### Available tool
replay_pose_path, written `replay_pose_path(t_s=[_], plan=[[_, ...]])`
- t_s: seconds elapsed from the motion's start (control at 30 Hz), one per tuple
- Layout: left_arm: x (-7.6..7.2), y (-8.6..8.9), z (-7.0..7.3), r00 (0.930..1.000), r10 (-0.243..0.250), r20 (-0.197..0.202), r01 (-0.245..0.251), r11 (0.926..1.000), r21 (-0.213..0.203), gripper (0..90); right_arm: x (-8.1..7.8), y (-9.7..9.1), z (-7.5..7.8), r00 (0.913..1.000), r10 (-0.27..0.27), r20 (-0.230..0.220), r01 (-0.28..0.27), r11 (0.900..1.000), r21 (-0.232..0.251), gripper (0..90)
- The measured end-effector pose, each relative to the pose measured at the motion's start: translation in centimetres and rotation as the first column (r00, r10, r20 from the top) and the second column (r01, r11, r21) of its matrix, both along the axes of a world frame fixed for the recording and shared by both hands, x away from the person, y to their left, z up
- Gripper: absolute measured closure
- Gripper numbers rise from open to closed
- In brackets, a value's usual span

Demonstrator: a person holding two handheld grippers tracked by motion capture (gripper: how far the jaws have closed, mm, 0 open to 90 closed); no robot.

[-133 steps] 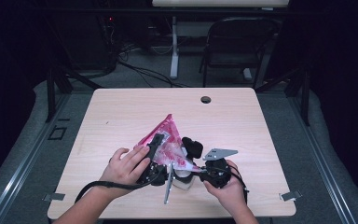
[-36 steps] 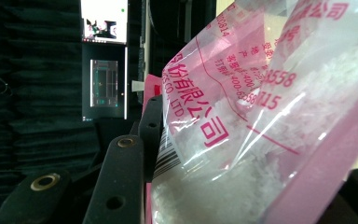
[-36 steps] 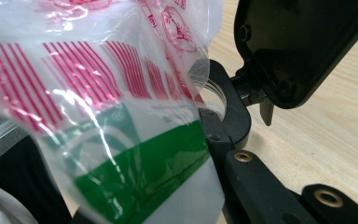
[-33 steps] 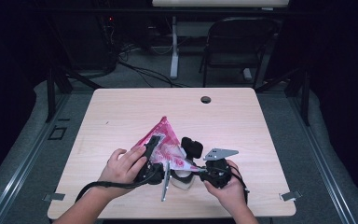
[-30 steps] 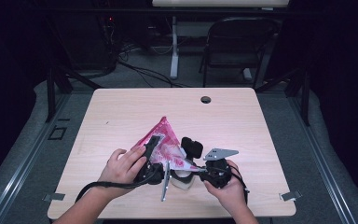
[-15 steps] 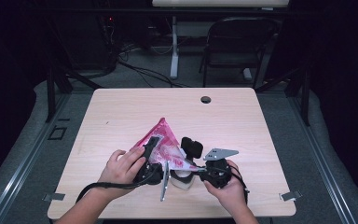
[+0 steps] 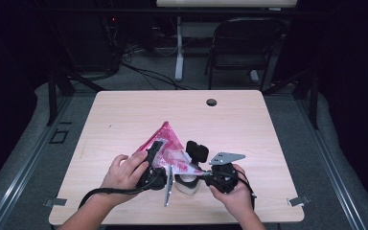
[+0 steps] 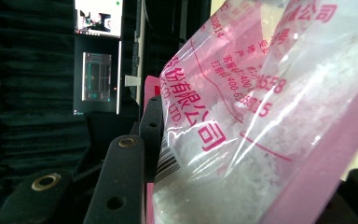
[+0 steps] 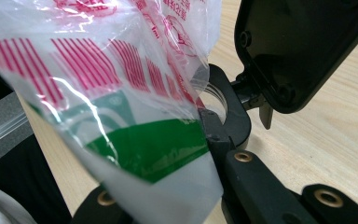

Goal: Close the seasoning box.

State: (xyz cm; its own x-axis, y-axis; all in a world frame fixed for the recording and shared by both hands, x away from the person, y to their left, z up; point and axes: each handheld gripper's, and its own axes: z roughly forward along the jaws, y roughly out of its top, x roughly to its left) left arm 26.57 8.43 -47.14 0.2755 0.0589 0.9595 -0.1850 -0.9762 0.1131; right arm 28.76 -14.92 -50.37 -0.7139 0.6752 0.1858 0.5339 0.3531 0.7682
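Note:
A pink and clear plastic bag (image 7: pixel 165 143) of white granules is held up over the table's front middle. My left gripper (image 7: pixel 154 152) is shut on its left side, and in the left gripper view the bag (image 8: pixel 261 116) is pinched between the jaws. My right gripper (image 7: pixel 197 173) is shut on the bag's lower corner (image 9: pixel 98 70), which has red stripes and a green band. Under that corner stands a white jar (image 7: pixel 187 184) with a black rim (image 9: pixel 235 116). Its black flip lid (image 7: pixel 197 151) (image 9: pixel 298 42) is open.
The wooden table (image 7: pixel 268 143) has a round cable hole (image 7: pixel 212 102) near its far edge. A folding chair (image 7: pixel 242 48) and desk legs stand behind the table. A lit monitor (image 8: pixel 98 18) hangs in the dark background.
The bag's top point has leaned slightly to the left. Both hands and the jar stay almost where they were.

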Motion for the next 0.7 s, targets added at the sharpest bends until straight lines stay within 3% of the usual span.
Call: replay_pose_path(t_s=[0.7], plan=[[0.05, 0.42, -0.67, 0.9995, 0.018, -0.025, -0.019, 0.9992, -0.035, 65.7, -0.11, -0.04, 0.24, 0.9999, 0.000, 0.013, 0.000, 0.9999, 0.014, 89.8]])
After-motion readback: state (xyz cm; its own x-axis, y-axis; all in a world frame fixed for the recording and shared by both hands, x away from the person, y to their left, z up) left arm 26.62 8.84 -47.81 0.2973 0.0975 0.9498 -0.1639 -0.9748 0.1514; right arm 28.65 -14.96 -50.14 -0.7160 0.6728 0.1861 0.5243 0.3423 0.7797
